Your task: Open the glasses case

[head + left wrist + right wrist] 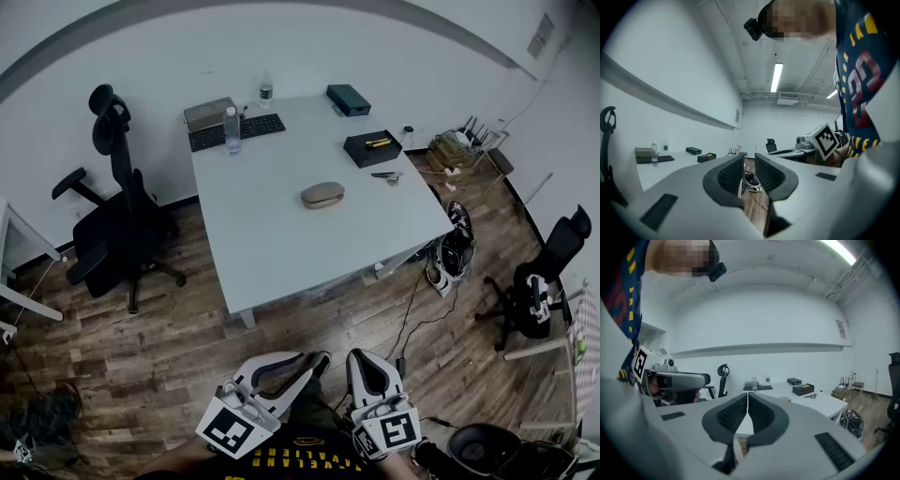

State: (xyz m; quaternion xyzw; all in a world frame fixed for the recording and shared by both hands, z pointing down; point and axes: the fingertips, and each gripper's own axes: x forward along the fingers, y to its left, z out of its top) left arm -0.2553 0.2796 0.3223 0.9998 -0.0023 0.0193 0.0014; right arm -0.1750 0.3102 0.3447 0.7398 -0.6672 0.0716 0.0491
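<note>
cool, even, rather dim indoor light. a long ceiling lamp glows in the left gripper view; a second lamp streaks the right gripper view's top corner. both gripper views bulge fisheye-style, with black rounded corners. the left tool and right tool look soft near the lens.

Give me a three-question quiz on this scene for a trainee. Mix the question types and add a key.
1. True or false: the glasses case on the table already lies open.
2. Which thing stands nearest the keyboard? A) the clear bottle B) the glasses case C) the black tray
3. What is between the fingers of the right gripper?

Key: 1. False, its lid is down. 2. A. 3. Nothing; the fingers are shut together and empty.
</note>
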